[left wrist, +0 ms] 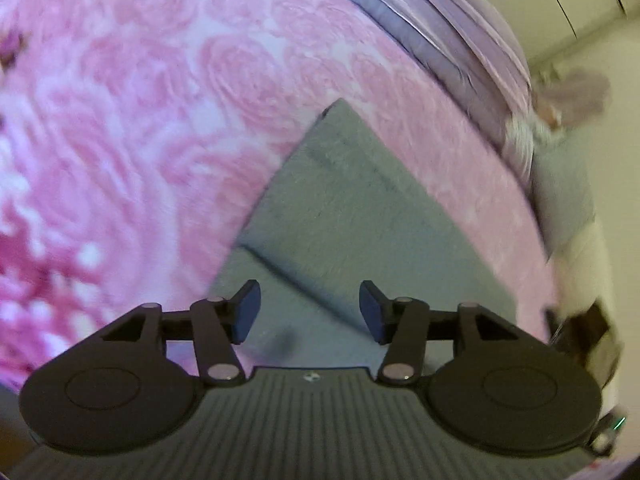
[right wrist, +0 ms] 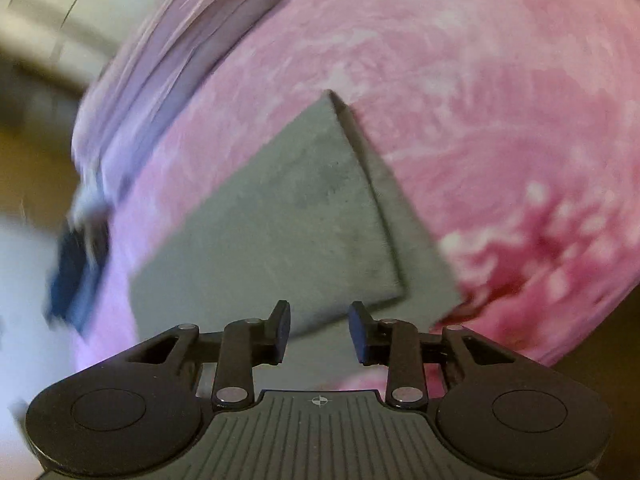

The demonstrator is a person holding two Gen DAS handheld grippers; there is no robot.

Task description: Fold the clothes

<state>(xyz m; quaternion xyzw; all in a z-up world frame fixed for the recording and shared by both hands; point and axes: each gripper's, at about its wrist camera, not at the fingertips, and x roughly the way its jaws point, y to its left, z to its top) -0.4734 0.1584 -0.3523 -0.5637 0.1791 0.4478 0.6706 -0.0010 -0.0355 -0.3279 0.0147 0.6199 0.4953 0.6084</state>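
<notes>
Garment: grey cloth [left wrist: 352, 216], lying flat on the pink rose-patterned bed cover [left wrist: 120, 120], already doubled over, with a top layer sitting short of the layer under it along one side.
Place: spreading out ahead of and beneath both tools, one far corner pointing away towards the lilac bedding [left wrist: 460, 28] at the bed's edge.
Left tool [left wrist: 310, 312]: hanging spread above the near part of the cloth, nothing between the dark blue pads [left wrist: 248, 312], no fabric touching them.
Right tool [right wrist: 319, 332]: likewise standing apart and empty, hovering over the near edge of the cloth beside the stepped double edge.
Handling: looking soft, light and limp, felt-like or fleecy; likely sagging and dragging if lifted by one point; no breakage risk, though layers probably sliding apart under a careless pull.
Grip point: probably best pinching through both layers at the two near corners, one per tool, keeping the edge taut between them.
Pose: both tools tilting downward over the bed, side by side, facing the same far corner; blurring in both views suggesting quick movement.
</notes>
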